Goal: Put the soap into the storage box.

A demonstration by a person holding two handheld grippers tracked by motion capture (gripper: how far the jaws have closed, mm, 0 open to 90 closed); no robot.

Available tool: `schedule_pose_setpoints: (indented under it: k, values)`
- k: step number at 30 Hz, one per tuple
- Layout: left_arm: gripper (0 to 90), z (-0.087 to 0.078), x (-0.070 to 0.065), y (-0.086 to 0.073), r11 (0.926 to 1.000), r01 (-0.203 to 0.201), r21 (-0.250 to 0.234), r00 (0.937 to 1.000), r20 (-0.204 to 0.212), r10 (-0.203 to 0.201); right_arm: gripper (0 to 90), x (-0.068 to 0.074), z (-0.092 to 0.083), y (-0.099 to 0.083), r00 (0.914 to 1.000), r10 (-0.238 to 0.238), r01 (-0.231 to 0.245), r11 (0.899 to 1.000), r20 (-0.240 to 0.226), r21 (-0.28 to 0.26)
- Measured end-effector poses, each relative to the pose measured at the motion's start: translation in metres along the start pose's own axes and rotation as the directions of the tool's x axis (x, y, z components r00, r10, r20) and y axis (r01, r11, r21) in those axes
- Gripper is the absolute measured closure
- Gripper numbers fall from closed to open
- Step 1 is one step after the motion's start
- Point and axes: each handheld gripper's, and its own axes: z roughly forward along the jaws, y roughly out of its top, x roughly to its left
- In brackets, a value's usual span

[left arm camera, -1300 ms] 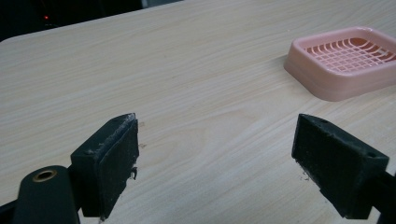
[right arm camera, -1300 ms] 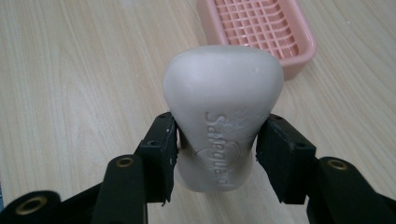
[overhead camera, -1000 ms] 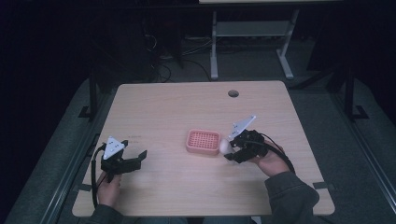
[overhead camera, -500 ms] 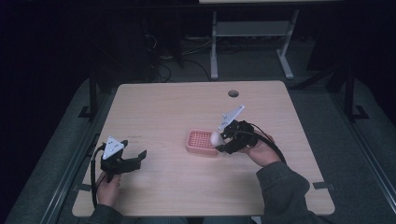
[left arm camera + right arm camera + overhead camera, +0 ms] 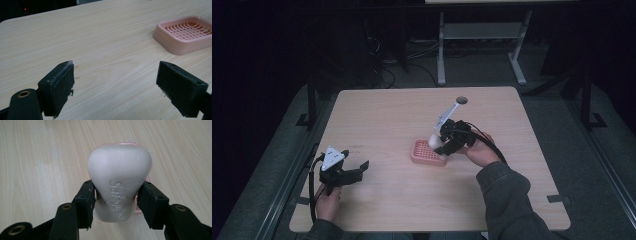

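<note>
A white bar of soap [image 5: 119, 180] with raised lettering is clamped between the black jaws of my right gripper [image 5: 116, 200]. In the high view that gripper [image 5: 438, 144] holds the soap [image 5: 434, 141] just above the right side of a pink soap dish [image 5: 424, 154] at the table's middle. The dish's rim [image 5: 117, 144] peeks out behind the soap. My left gripper [image 5: 359, 167] rests near the table's front left corner, jaws wide apart with bare wood between them [image 5: 116, 85]. The pink dish [image 5: 186, 33], with its slotted grid floor, lies ahead to its right.
The wooden table [image 5: 387, 115] has a round grommet hole [image 5: 461, 100] near its back edge. A metal stand [image 5: 479, 45] and cables sit on the dark floor behind. Black frame bars [image 5: 312, 100] flank the table's sides.
My right gripper has carried the soap leftward, from beside the dish's right edge to over the dish. The left gripper has stayed where it was.
</note>
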Motion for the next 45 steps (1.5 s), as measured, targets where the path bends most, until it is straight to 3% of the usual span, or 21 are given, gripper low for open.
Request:
schedule_pose_setpoints:
  k: [12,30,45]
  values:
    - [14.4,-0.001,0.001,0.0,1.0,0.004,-0.006,1.0,-0.002,-0.004,48.6,-0.017,0.033,0.009,0.9994,0.029,-0.027,0.994,-0.016,0.11]
    - [14.4,-0.001,0.002,0.0,0.9999,0.012,-0.007,0.9999,0.001,-0.012,48.4,-0.019,0.058,0.014,0.999,0.042,-0.04,0.99,-0.013,0.138]
    - [14.4,-0.001,0.003,0.0,0.9999,0.014,-0.006,0.9999,0.0,-0.014,48.3,-0.016,0.064,0.017,0.9998,0.02,-0.019,0.988,-0.005,0.15]
